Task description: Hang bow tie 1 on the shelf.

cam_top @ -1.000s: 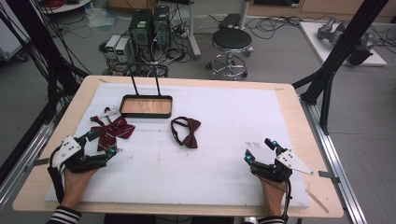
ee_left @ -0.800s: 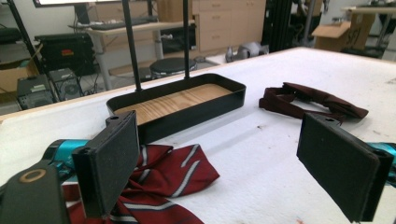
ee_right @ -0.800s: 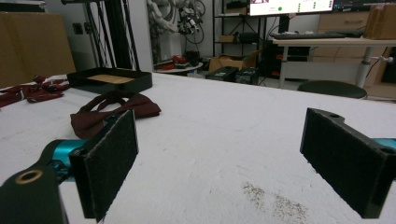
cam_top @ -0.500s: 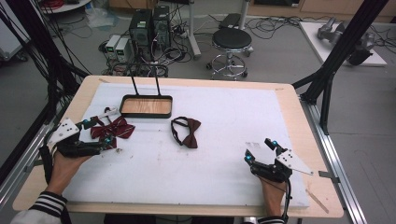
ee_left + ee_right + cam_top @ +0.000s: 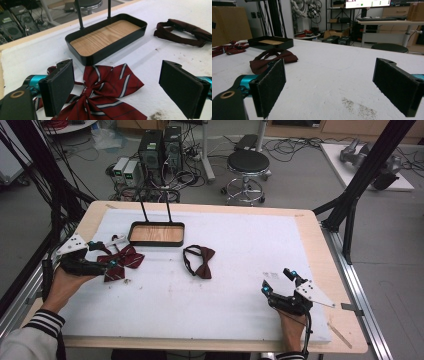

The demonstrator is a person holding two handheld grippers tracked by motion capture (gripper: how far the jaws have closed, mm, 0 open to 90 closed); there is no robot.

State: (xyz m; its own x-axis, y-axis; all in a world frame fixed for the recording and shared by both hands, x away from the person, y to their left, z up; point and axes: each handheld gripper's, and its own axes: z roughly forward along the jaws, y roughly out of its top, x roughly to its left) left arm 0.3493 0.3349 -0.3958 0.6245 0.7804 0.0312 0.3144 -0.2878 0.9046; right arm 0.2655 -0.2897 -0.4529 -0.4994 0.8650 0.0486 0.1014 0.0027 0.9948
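Striped satin bow (image 5: 105, 92) btwn left gripper (image 5: 127, 87) pads

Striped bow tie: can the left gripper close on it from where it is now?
Probably yes. The left gripper is open with the striped bow tie lying flat between its jaws, nothing over it; the tray sits just beyond.

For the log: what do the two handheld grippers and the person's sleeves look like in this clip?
Both the left gripper and the right gripper are black, with teal joints, a grey three-cornered plate on top and flat rectangular black pads. A black cable trails from the right one. The sleeves have black-and-white striped cuffs.
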